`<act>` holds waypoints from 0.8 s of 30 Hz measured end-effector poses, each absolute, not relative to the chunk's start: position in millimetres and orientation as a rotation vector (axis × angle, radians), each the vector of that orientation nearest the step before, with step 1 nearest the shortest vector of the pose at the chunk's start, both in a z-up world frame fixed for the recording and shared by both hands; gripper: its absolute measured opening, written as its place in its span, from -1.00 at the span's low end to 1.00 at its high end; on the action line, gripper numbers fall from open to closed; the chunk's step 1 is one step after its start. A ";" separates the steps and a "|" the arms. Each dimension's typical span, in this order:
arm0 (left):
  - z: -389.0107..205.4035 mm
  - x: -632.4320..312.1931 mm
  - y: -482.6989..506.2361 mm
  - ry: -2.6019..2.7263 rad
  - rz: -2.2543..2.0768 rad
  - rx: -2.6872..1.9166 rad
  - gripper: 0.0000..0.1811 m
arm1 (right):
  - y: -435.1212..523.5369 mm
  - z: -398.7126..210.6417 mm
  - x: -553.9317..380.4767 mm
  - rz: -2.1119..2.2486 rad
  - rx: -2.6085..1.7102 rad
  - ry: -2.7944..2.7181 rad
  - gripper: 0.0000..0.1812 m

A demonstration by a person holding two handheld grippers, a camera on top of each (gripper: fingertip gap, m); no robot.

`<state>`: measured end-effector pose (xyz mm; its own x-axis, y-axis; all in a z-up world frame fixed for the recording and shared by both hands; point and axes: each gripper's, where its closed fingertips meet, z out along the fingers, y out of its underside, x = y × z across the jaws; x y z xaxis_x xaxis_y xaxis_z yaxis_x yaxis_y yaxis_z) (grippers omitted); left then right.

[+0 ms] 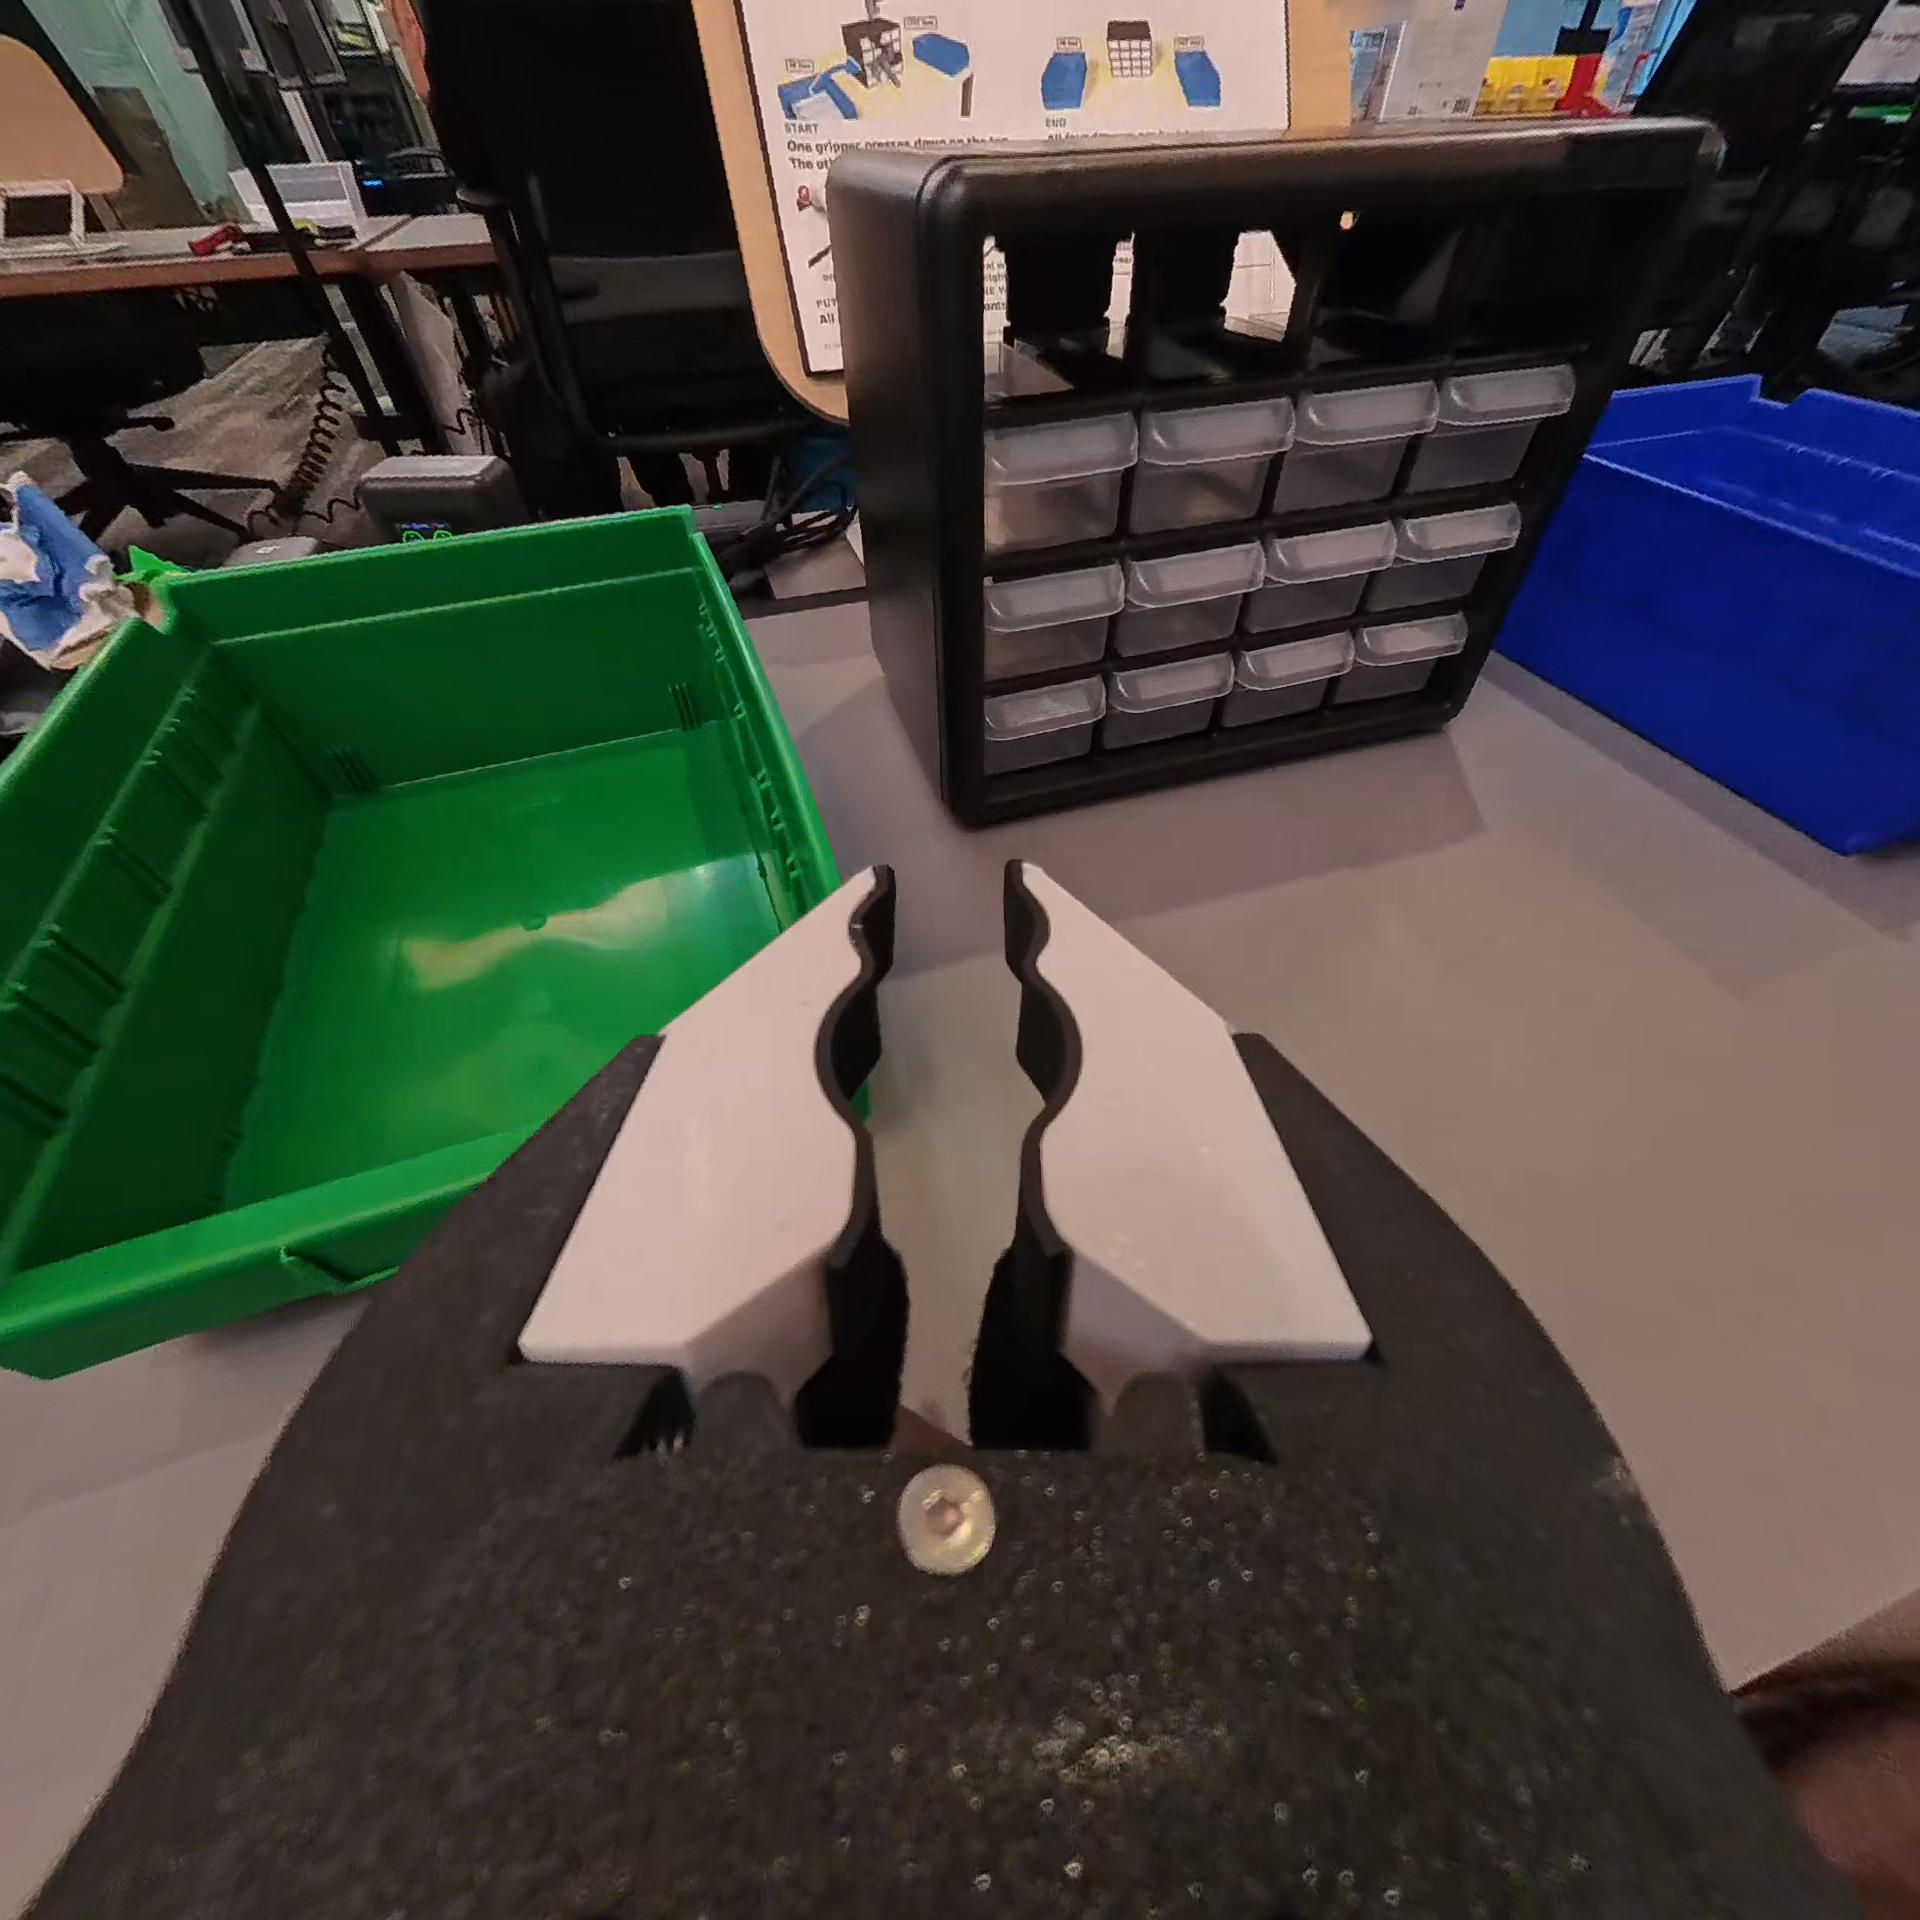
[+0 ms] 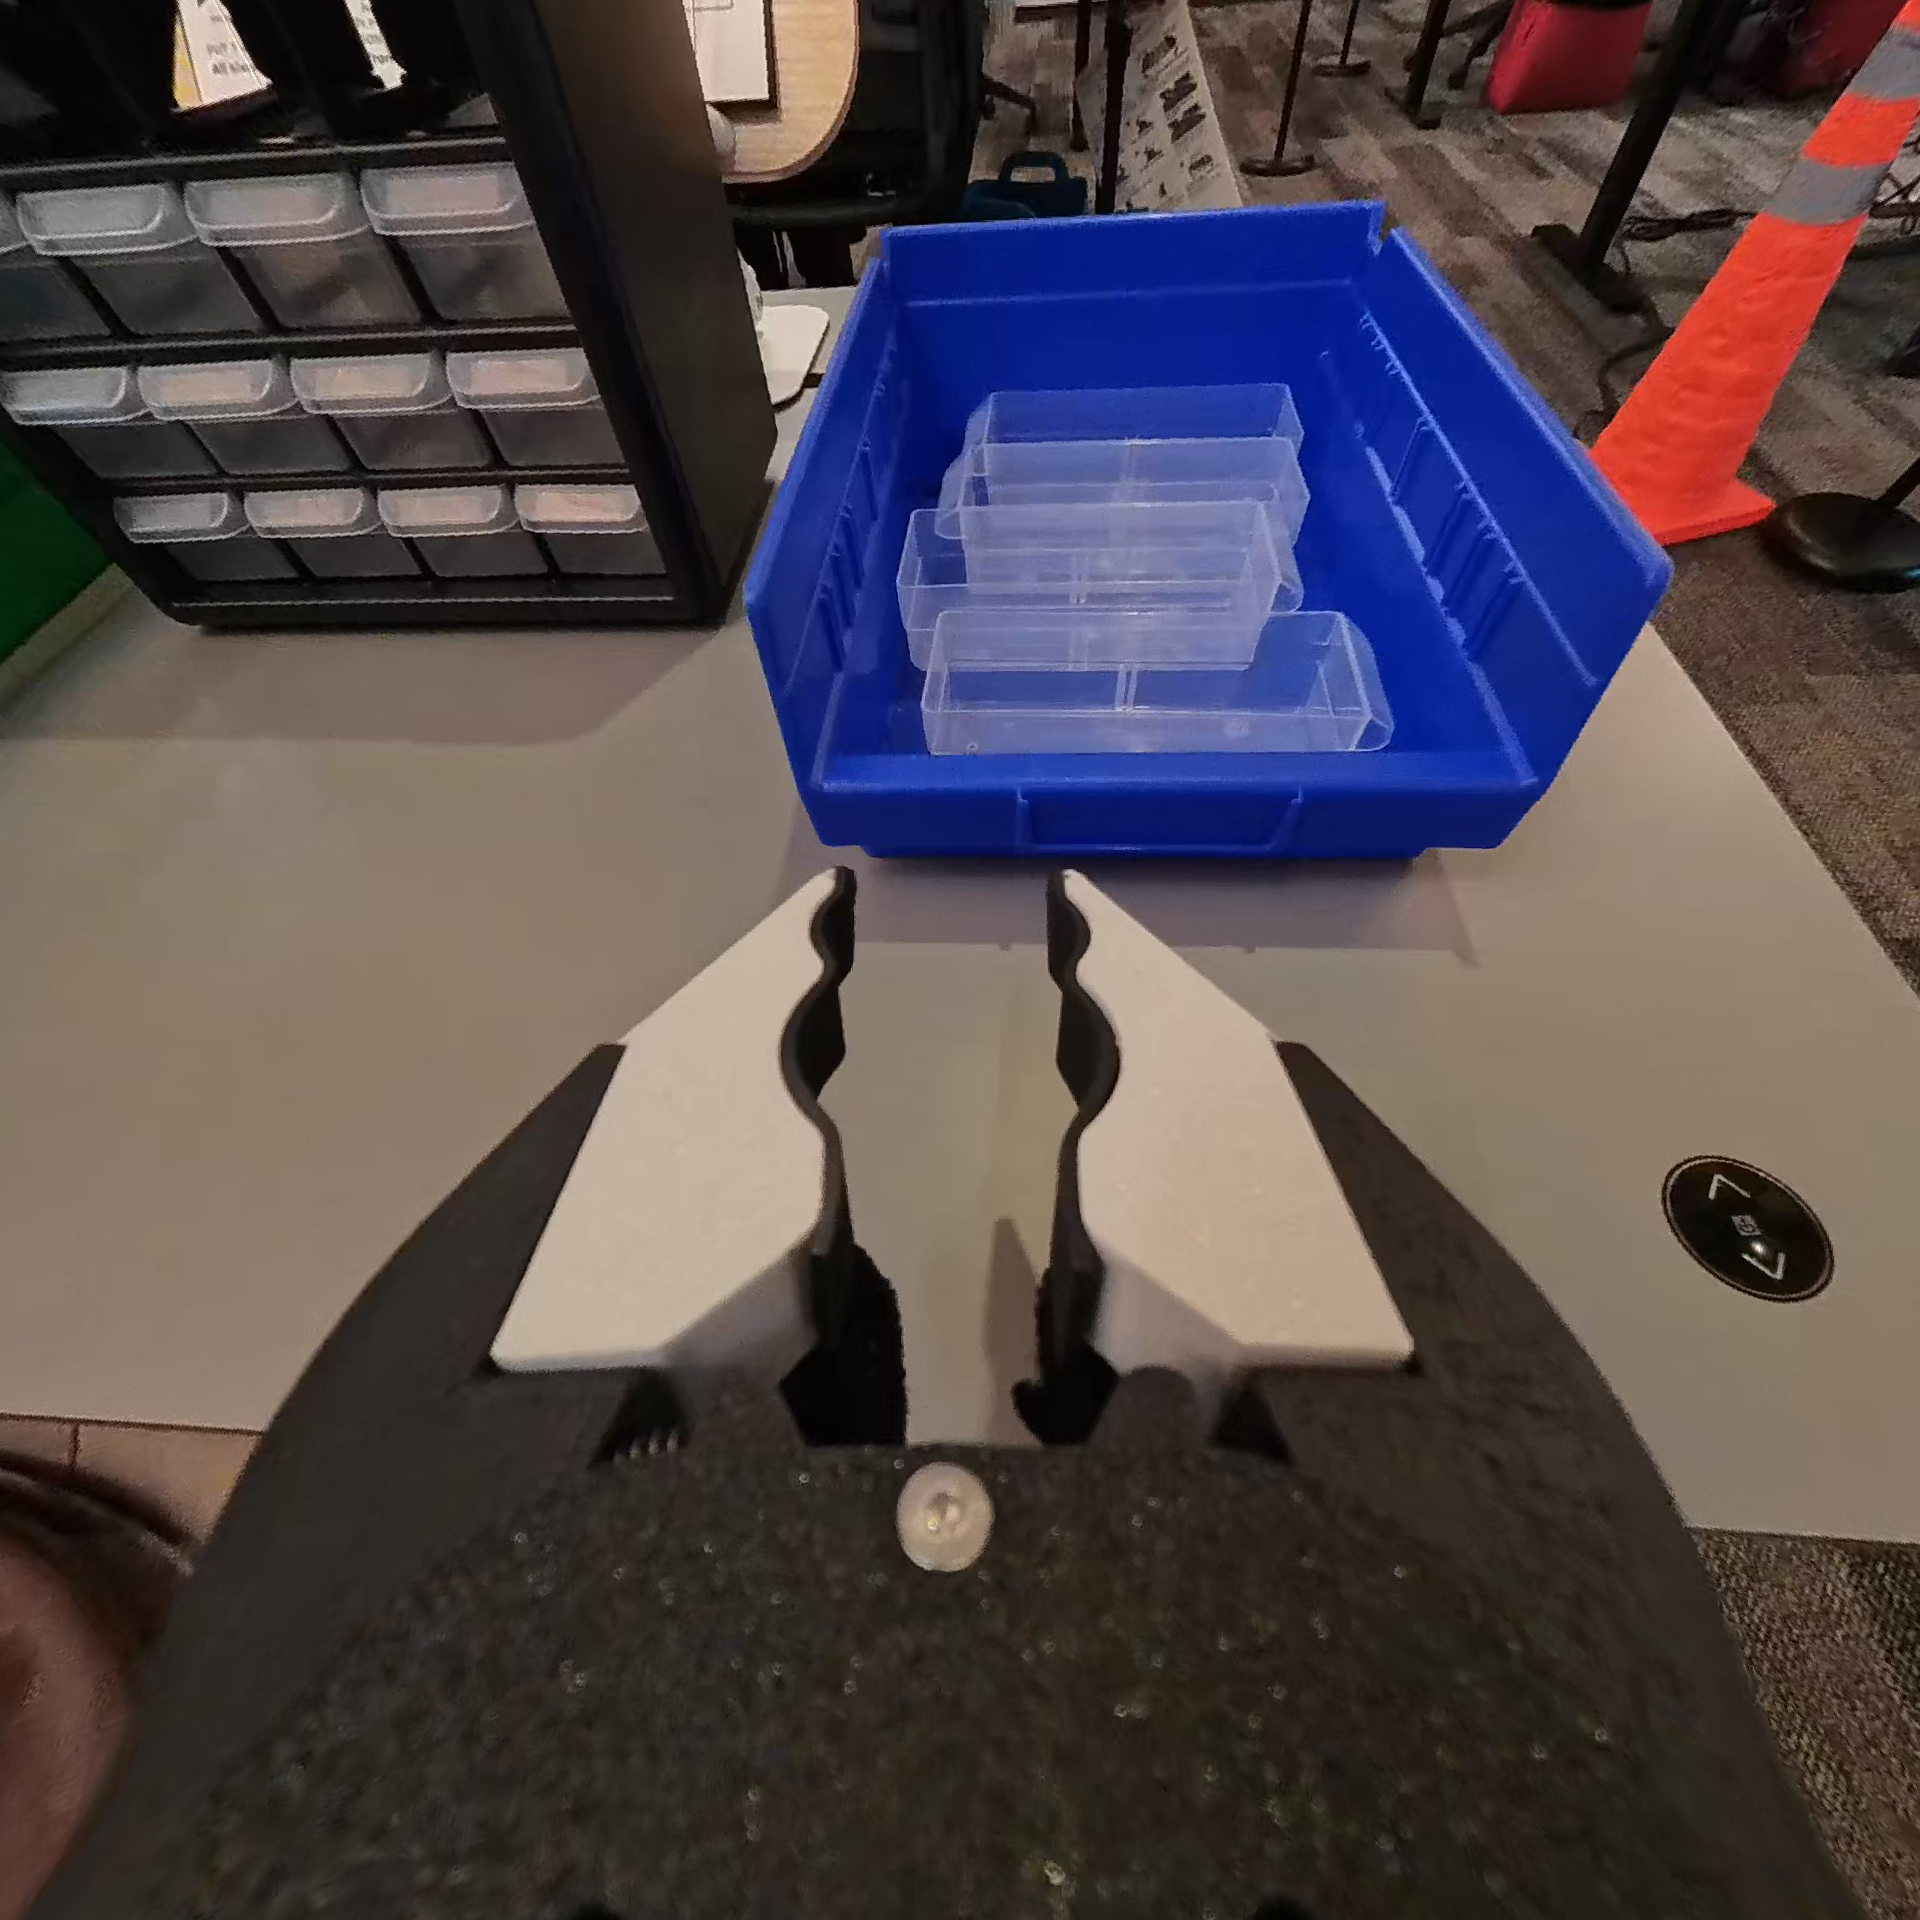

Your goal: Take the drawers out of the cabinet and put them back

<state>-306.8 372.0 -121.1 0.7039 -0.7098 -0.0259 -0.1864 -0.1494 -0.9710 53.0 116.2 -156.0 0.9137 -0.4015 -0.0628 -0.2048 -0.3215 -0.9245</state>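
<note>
A black drawer cabinet (image 1: 1226,177) stands on the grey table (image 1: 1455,1091); its top row of slots (image 1: 1226,301) is empty and the three lower rows hold clear drawers (image 1: 1205,468). It also shows in the right wrist view (image 2: 623,312). Several clear drawers (image 2: 1122,582) lie in the blue bin (image 2: 1143,821). My left gripper (image 1: 948,883) is open and empty above the table, in front of the cabinet. My right gripper (image 2: 951,894) is open and empty, just short of the blue bin's front edge.
A green bin (image 1: 416,644) sits left of the cabinet, with nothing in it. The blue bin (image 1: 1714,623) is right of the cabinet. An orange cone (image 2: 1745,312) stands on the floor beyond the table's right edge. A round black control (image 2: 1745,1228) is set in the table.
</note>
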 end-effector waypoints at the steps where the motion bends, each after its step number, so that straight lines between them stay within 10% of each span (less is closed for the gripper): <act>1: -122.0 -306.3 371.3 0.730 -0.538 -1.697 -0.79 | 115.7 -154.4 52.8 -0.211 -1.904 0.442 -0.60; 12: -140.4 -226.0 302.4 1.128 -0.710 -1.564 -0.83 | 113.9 -149.9 57.6 -0.191 -1.862 0.486 -0.65; 24: -153.1 9.5 209.4 1.364 -0.814 -1.613 -0.30 | 98.4 -143.7 73.4 -0.174 -1.797 0.581 -0.68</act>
<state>9.5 209.4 -153.1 0.1927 -0.9803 -0.0438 -0.4270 -0.0436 -0.9032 73.4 98.4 -143.7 0.8650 -0.4701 -0.1756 -0.2964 -0.1962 -0.9347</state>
